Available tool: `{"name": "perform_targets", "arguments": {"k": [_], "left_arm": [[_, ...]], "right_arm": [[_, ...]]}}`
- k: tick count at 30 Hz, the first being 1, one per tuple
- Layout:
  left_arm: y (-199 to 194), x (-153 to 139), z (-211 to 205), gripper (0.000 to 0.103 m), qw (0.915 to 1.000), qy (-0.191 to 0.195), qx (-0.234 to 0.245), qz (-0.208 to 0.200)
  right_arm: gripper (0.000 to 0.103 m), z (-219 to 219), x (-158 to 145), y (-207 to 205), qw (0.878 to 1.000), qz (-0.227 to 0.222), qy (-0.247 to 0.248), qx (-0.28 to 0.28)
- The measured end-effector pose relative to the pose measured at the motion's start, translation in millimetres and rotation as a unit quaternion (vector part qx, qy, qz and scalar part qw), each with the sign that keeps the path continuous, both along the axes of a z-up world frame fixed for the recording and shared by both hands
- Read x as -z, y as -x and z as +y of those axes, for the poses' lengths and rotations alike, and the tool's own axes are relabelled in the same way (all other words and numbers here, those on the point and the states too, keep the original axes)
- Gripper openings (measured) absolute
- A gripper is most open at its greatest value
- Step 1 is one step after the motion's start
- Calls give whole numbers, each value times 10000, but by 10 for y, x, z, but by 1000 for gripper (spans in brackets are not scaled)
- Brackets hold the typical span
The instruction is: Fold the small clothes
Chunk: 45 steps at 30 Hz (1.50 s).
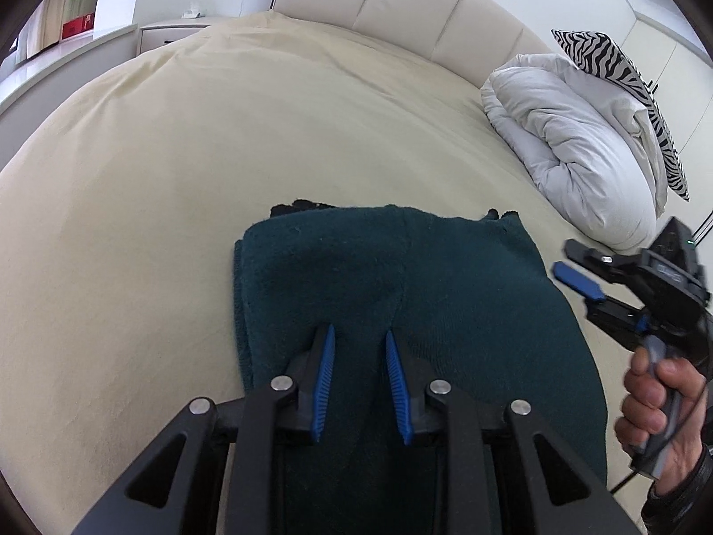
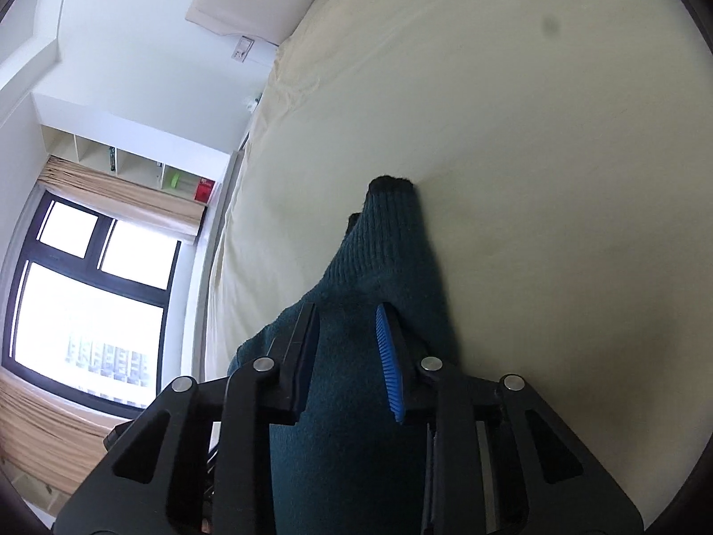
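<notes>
A dark teal knit garment (image 1: pixel 401 294) lies folded on the cream bed sheet (image 1: pixel 178 169), with black trim showing at its far edge. My left gripper (image 1: pixel 358 330) is over the garment's near middle, its blue pads a little apart, and cloth fills the gap between them. At the garment's right edge, a hand (image 1: pixel 655 405) holds my right gripper (image 1: pixel 575 267). In the right wrist view, teal cloth (image 2: pixel 383 258) runs between the right gripper's (image 2: pixel 347 307) fingers out to a black-tipped end, and the pads press on it.
A rolled white duvet (image 1: pixel 575 133) and a zebra-print pillow (image 1: pixel 624 76) lie at the bed's far right, against the padded headboard (image 1: pixel 401 0). A nightstand (image 1: pixel 169 31) stands at the far left. A window (image 2: pixel 89 303) and shelves (image 2: pixel 133 165) lie beyond the bed's edge.
</notes>
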<state>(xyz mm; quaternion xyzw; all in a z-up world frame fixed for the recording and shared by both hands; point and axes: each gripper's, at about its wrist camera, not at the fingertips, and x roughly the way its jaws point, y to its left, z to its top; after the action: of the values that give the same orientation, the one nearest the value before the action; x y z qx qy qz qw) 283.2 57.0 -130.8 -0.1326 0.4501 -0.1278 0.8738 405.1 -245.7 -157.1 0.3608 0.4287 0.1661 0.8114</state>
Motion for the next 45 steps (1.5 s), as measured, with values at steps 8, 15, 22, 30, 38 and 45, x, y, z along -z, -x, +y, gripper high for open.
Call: {"name": "perform_targets", "arguments": {"k": [8, 15, 22, 30, 38, 45], "left_arm": [[29, -10, -73, 28, 9996, -280, -3, -96], [54, -7, -108, 28, 9995, -301, -2, -114], [64, 1, -109, 28, 9993, -343, 14, -169], [100, -29, 53, 27, 9999, 122, 16, -10], [561, -424, 319, 28, 9990, 426, -128, -59], [519, -15, 415, 49, 9985, 332, -275, 334]], "right_arm": [[60, 712, -276, 1066, 9805, -752, 59, -1816], [59, 935, 202, 1460, 9773, -526, 173, -2043], [58, 717, 143, 1791, 9776, -516, 393, -2003], [58, 435, 54, 2092, 9841, -589, 454, -1612], [60, 394, -361, 2149, 9824, -877, 560, -1552], [60, 738, -126, 1751, 9820, -359, 493, -1788]]}}
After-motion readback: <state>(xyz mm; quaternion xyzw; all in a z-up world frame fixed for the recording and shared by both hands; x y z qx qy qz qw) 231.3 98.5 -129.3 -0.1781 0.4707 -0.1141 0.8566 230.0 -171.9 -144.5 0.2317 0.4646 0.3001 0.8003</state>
